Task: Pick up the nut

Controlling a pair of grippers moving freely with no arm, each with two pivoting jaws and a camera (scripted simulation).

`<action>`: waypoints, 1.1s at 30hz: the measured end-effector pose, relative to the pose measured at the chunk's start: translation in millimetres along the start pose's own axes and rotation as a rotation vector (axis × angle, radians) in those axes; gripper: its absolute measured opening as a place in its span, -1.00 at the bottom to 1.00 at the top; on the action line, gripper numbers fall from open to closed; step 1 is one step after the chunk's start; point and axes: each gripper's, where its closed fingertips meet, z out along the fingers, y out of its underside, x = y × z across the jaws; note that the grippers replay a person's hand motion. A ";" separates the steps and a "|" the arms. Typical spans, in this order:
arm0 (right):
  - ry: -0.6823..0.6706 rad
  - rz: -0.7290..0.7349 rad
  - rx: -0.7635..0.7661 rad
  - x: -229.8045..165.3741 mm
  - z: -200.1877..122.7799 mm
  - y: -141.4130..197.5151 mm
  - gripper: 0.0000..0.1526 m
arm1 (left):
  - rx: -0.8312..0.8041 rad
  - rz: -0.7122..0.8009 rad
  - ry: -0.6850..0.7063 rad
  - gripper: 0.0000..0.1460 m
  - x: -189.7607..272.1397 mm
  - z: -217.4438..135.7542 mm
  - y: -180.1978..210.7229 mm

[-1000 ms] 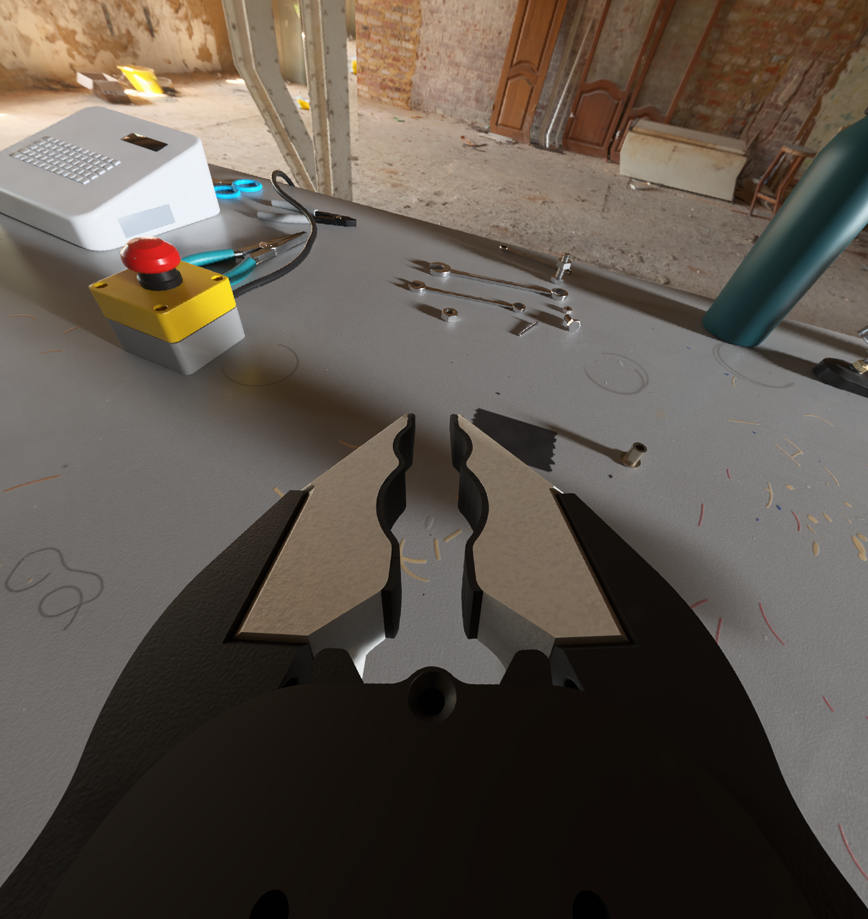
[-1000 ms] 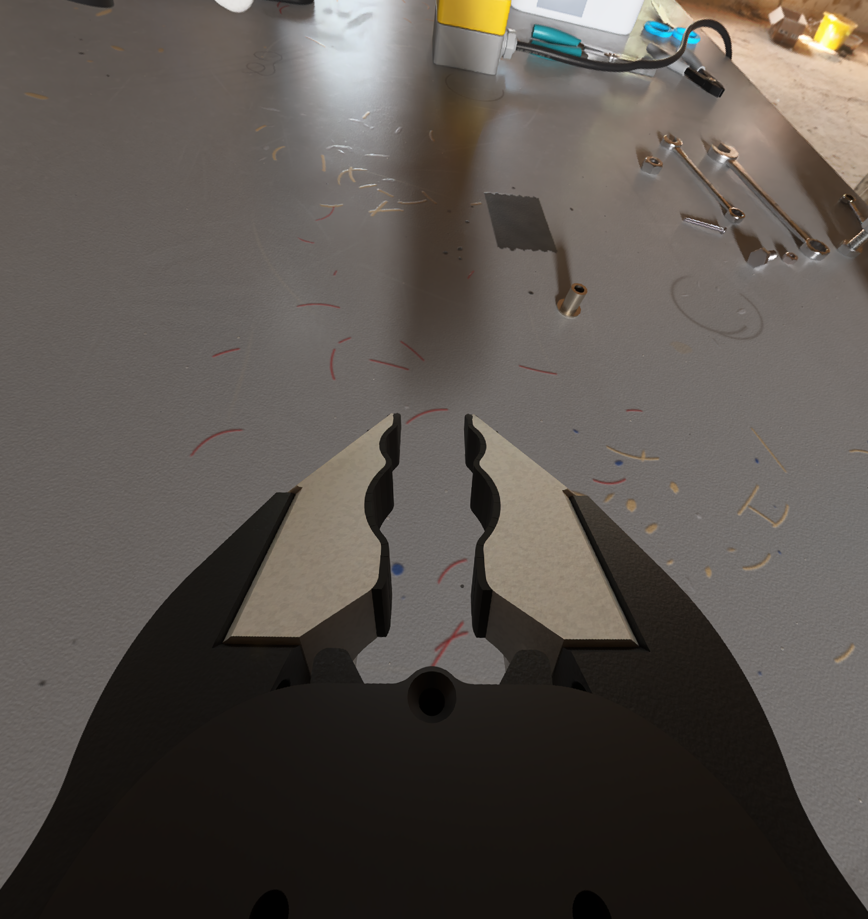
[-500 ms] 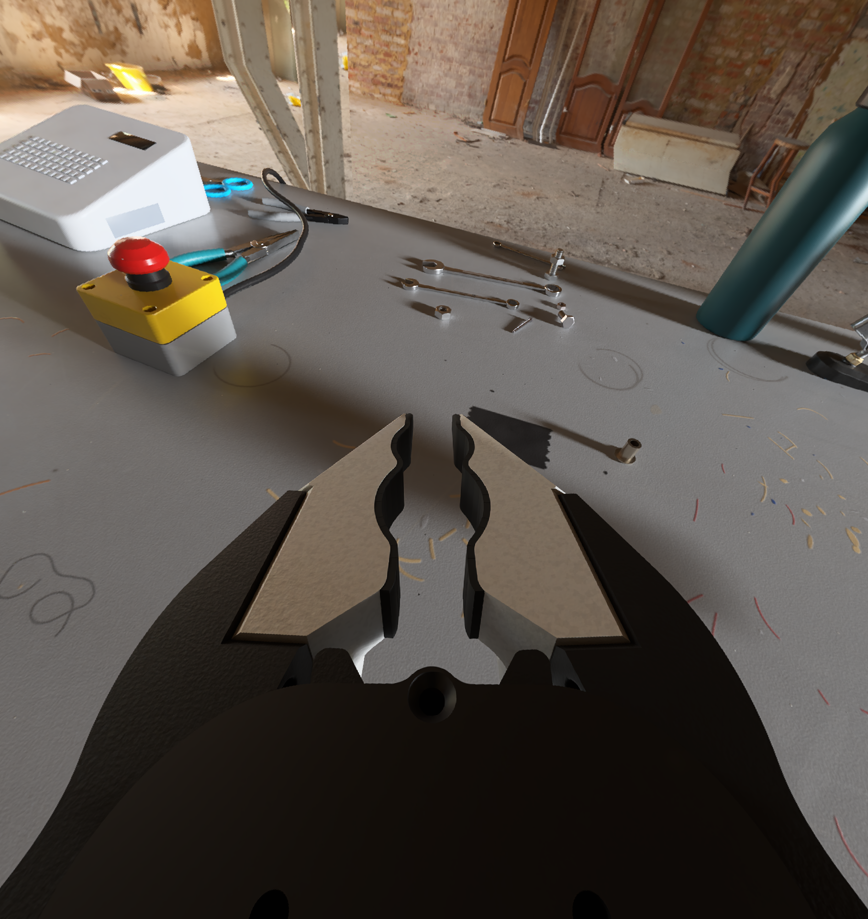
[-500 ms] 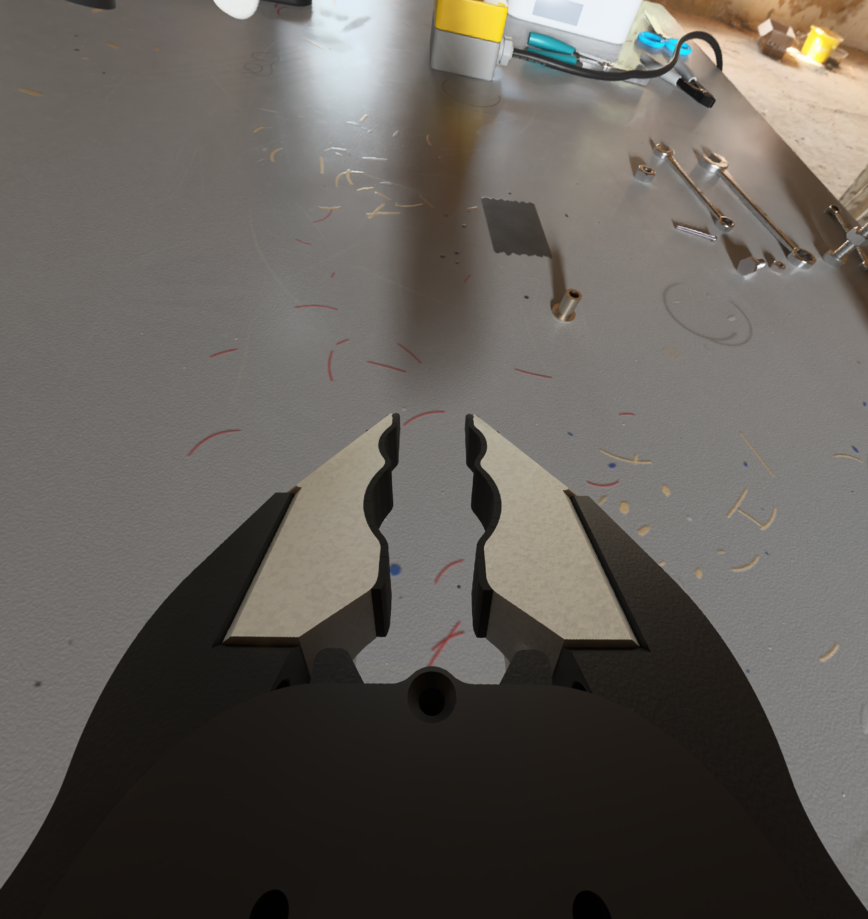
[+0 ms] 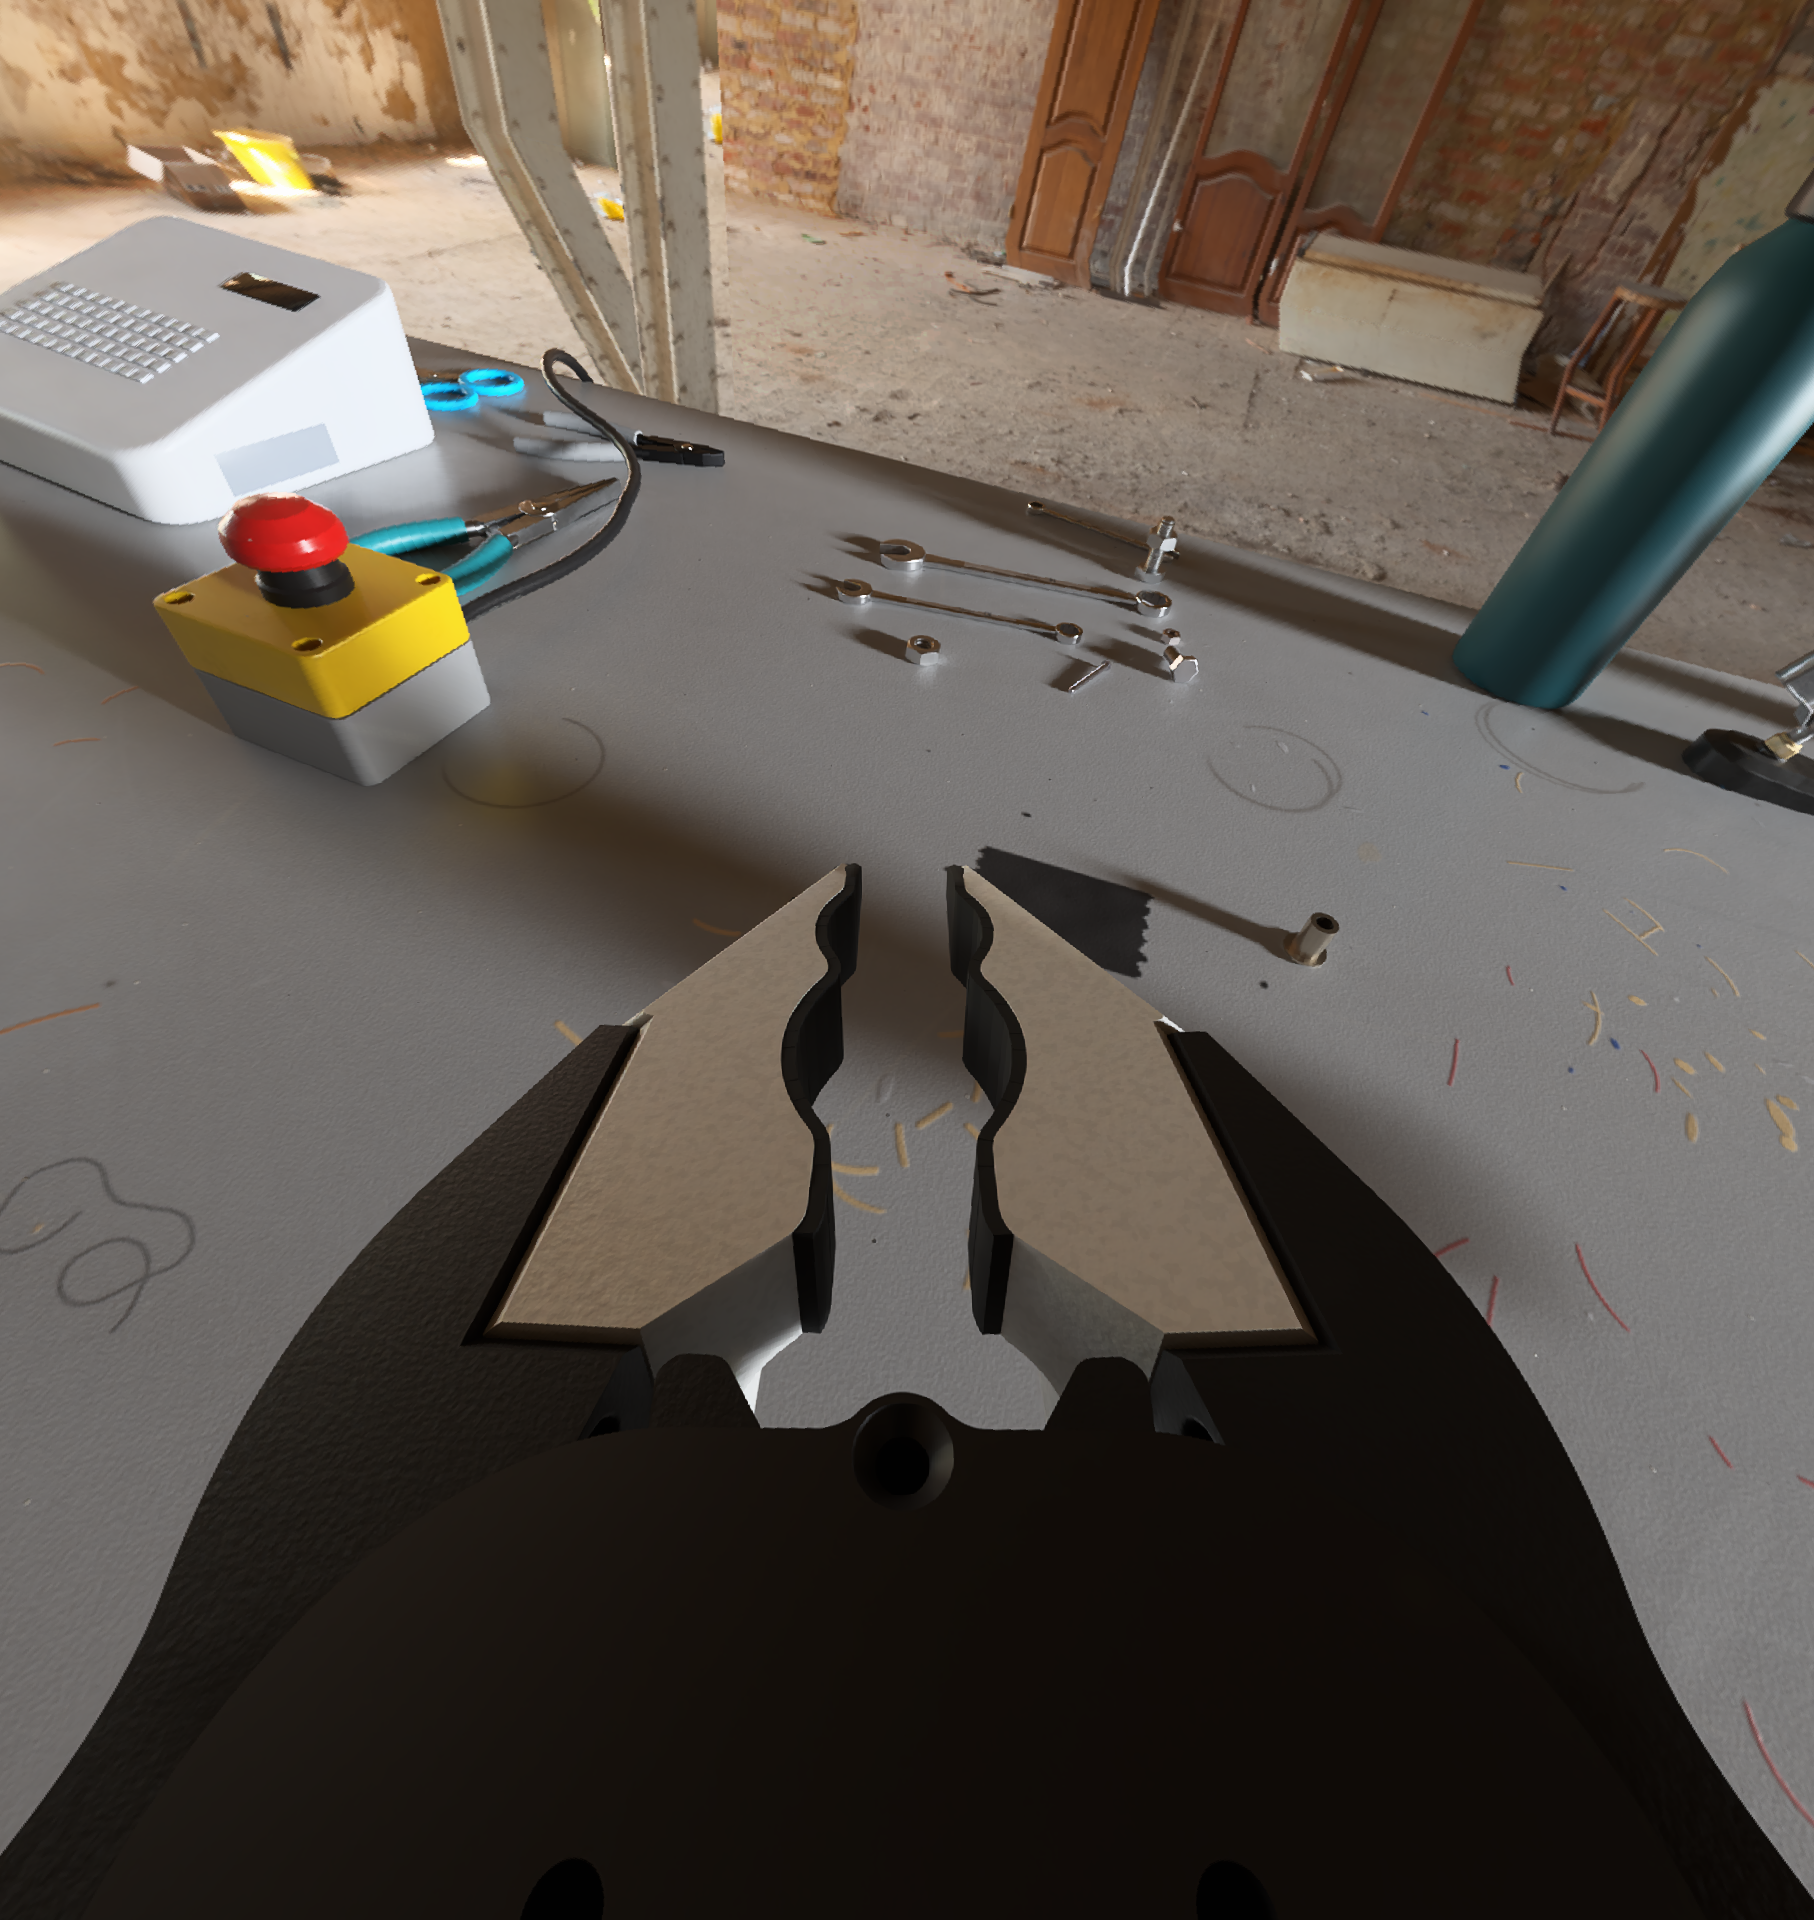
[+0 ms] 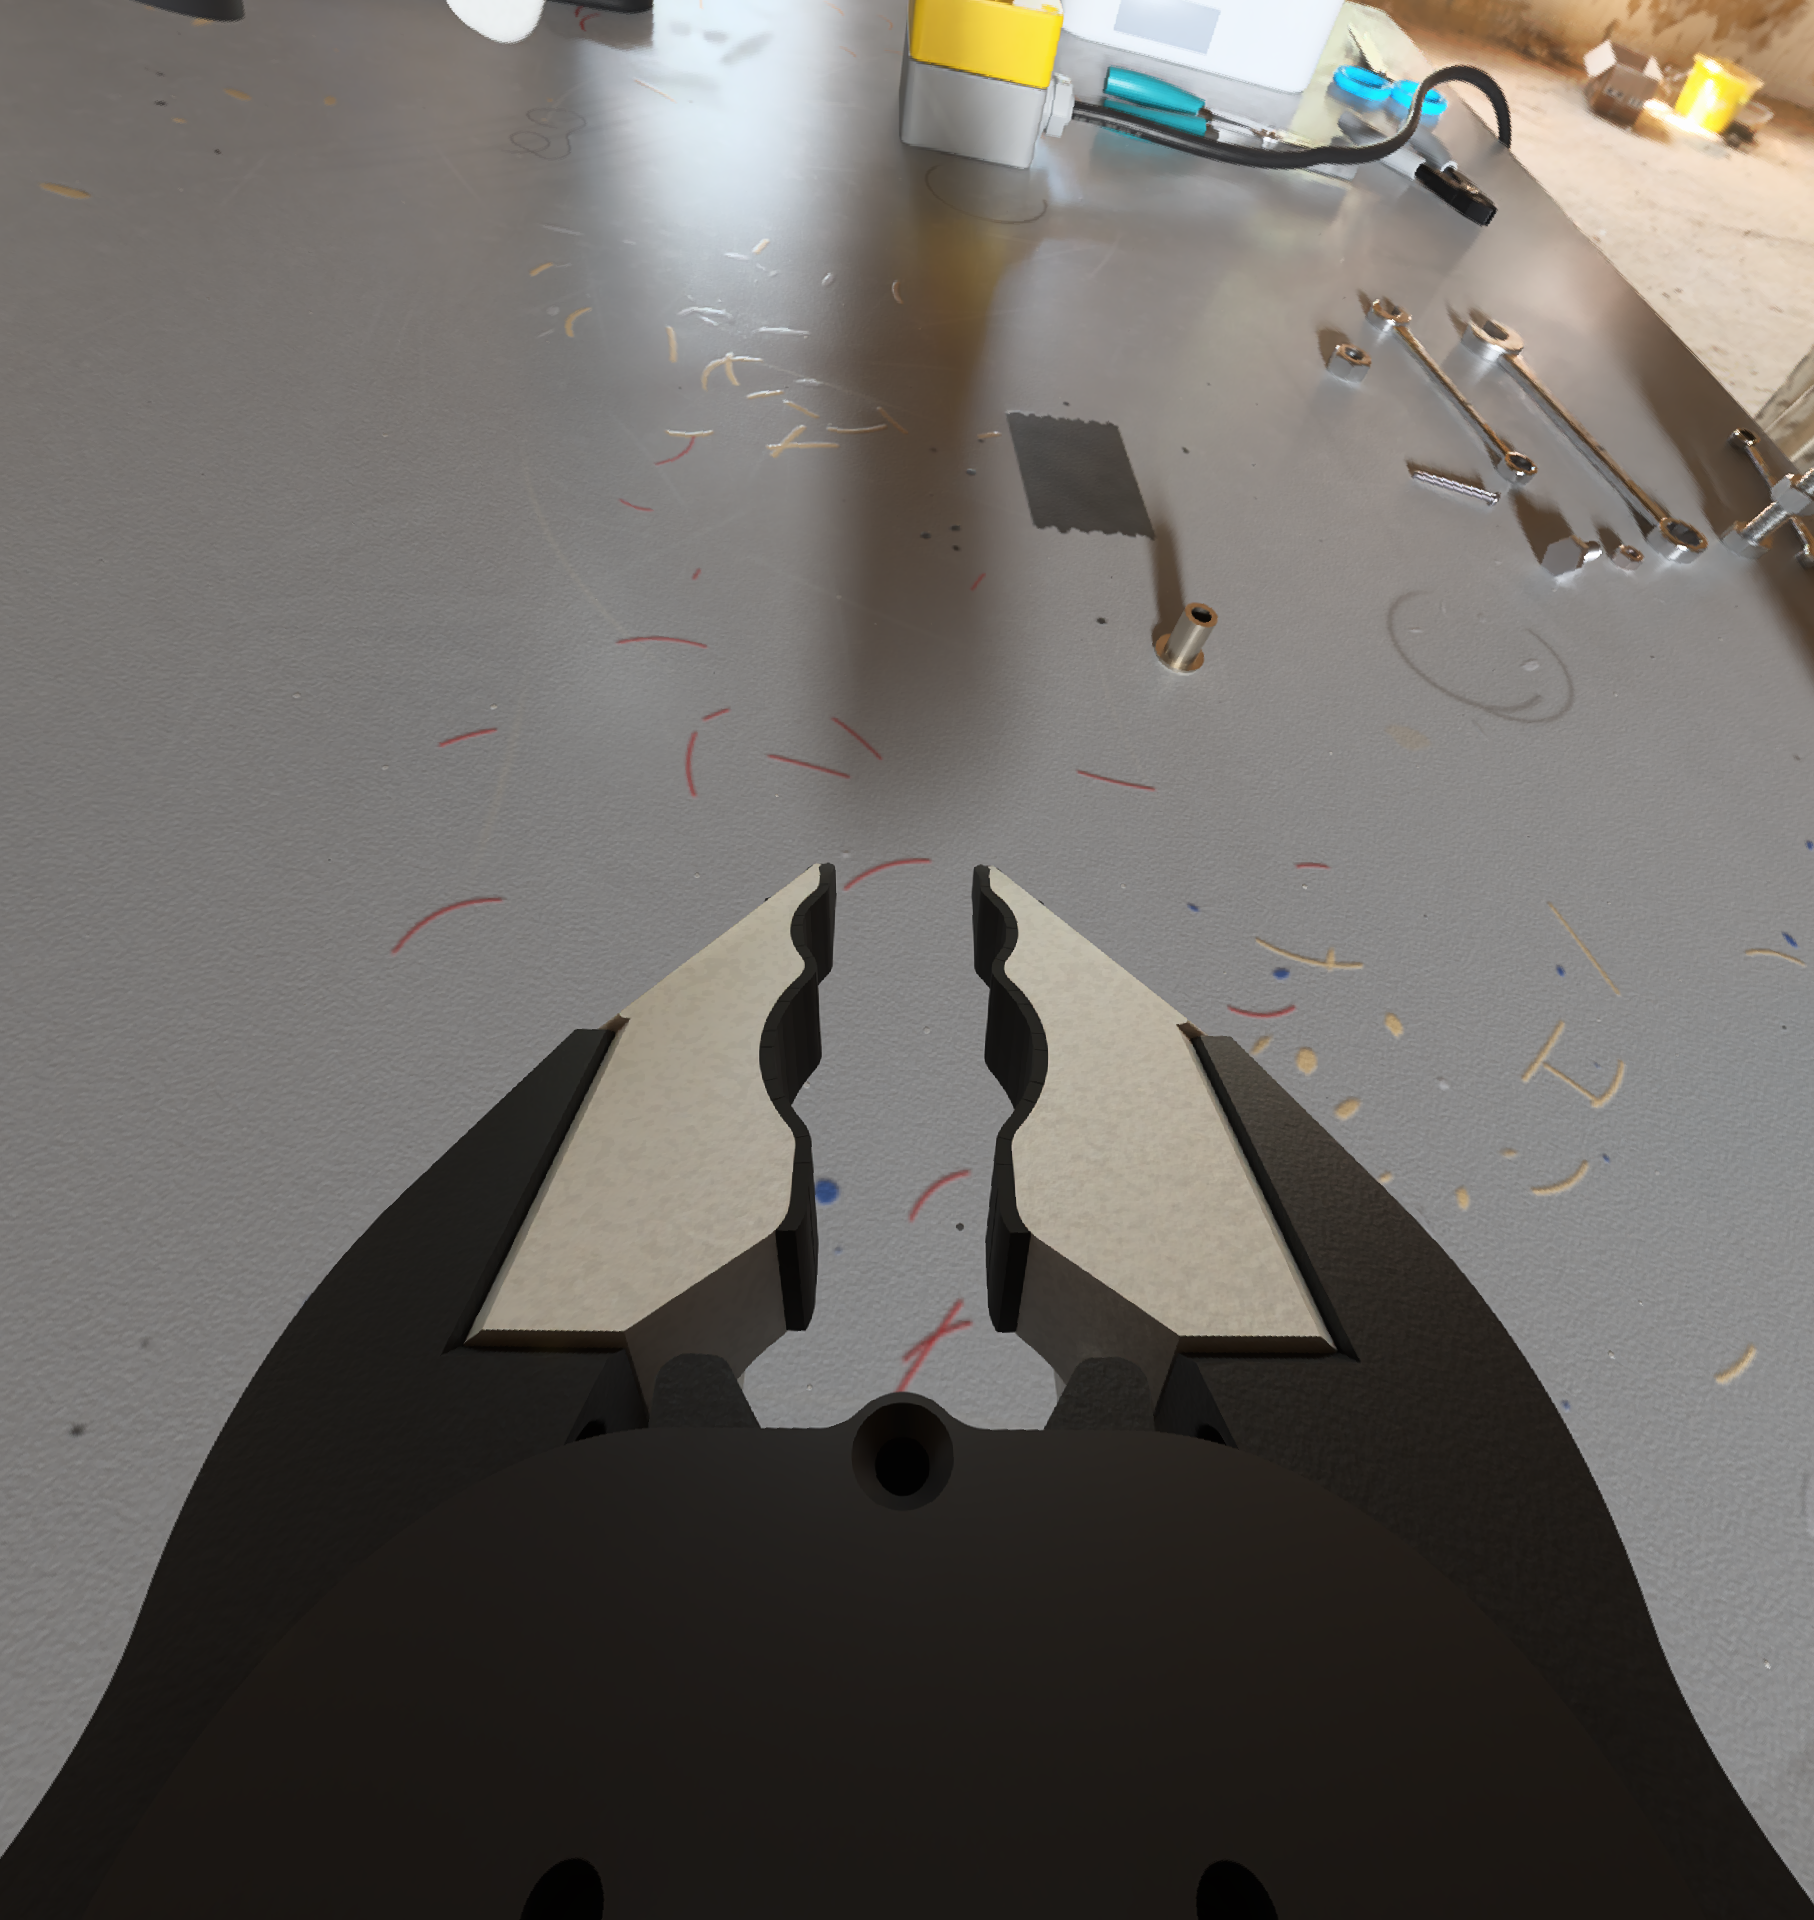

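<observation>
A small silver hex nut [image 5: 922, 649] lies on the grey table far ahead of my left gripper [image 5: 903, 883], beside two wrenches [image 5: 986, 592]. In the right wrist view the nut [image 6: 1350, 362] sits far ahead and to the right of my right gripper [image 6: 903, 878]. A second hex nut [image 5: 1180, 663] lies at the wrenches' other end, and it also shows in the right wrist view [image 6: 1568, 556]. Both grippers hover low over the table, jaws apart and empty.
A brass sleeve [image 5: 1310, 937] and a dark tape patch [image 5: 1069, 914] lie just ahead right of the left gripper. A yellow box with a red button [image 5: 321, 644], a white device [image 5: 176, 364], pliers [image 5: 467, 540] and a cable stand at the left. A teal bottle [image 5: 1661, 468] stands at the right.
The left jaws have opened slightly. Both views have shifted a little, with the right wrist view now showing more of the table's right edge.
</observation>
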 end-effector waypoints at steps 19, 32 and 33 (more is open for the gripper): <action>-0.007 0.009 -0.006 -0.5 1.9 2.3 -0.66 | -0.004 0.000 0.007 -0.77 1.3 0.9 0.7; -0.007 0.010 -0.003 -0.3 1.5 1.8 -0.66 | -0.009 0.001 0.012 -0.76 2.3 1.3 1.4; -0.007 0.009 -0.003 -0.4 1.5 1.7 -0.66 | -0.008 0.001 0.011 -0.75 2.3 1.3 1.4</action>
